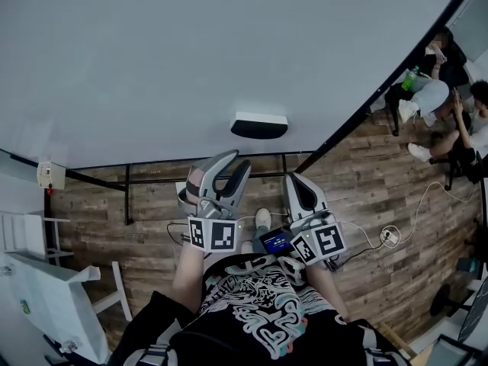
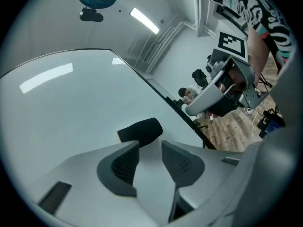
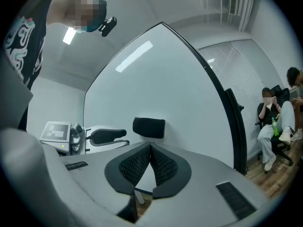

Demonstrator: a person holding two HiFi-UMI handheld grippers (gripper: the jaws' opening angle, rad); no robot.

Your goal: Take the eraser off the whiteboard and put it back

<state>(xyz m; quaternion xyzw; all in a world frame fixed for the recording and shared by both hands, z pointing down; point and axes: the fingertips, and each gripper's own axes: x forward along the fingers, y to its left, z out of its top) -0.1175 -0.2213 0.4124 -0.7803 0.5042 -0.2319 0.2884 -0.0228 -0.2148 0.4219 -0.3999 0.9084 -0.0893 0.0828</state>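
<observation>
Head view: eraser (image 1: 259,125) sits on the whiteboard (image 1: 191,52), clear of both grippers. Left gripper (image 1: 231,165) stands slightly parted and empty, right gripper (image 1: 296,181) closed. Too narrow a gap could knock the eraser off.

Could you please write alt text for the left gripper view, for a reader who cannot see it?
The grey jaws of the left gripper stand slightly apart with nothing between them, pointing at a black oblong eraser stuck to the white whiteboard just beyond their tips. The right gripper hovers at the upper right, off the board's edge.
</observation>
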